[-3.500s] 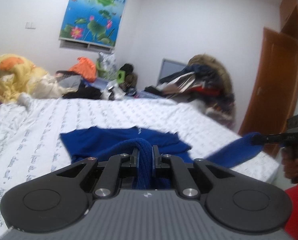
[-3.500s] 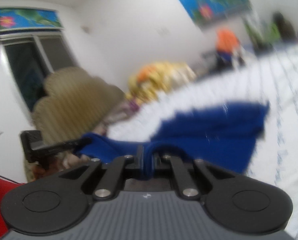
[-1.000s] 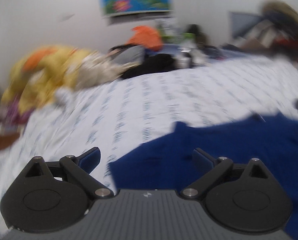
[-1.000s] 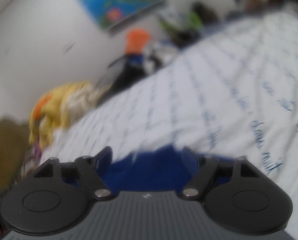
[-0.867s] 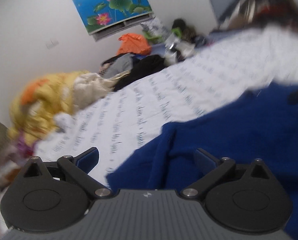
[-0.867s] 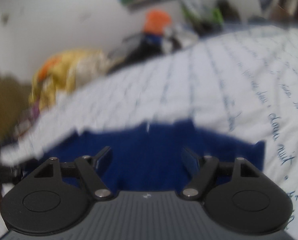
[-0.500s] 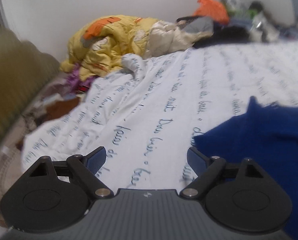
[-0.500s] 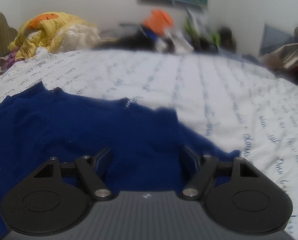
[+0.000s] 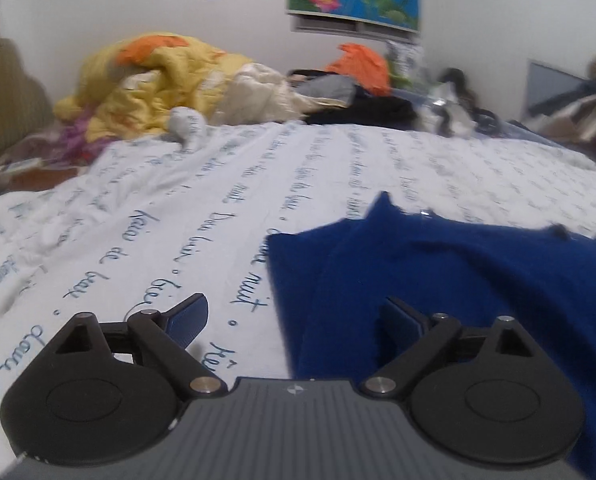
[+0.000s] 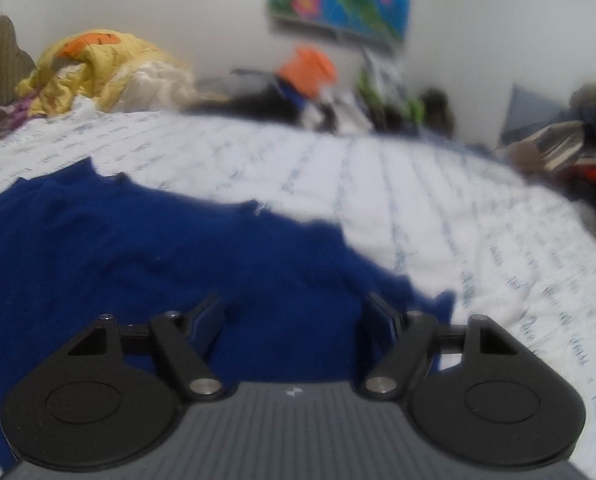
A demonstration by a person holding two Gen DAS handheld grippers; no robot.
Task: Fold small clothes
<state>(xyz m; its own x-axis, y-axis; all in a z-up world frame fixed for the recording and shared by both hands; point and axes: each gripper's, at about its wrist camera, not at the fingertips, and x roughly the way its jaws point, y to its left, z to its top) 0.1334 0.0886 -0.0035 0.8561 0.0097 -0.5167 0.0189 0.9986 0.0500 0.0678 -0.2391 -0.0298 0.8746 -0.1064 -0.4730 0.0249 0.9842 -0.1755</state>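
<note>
My left gripper (image 9: 295, 322) is spread wide, empty, at the blue shirt's (image 9: 450, 280) edge. My right gripper (image 10: 298, 318) gapes over it on the bed (image 10: 438, 200).

Blue garment (image 9: 458, 280): my left view cut it off at the right and bottom edges, my right view at the left edge. Clothes pile (image 10: 306, 92) beyond my bed: too blurred to sort.
</note>
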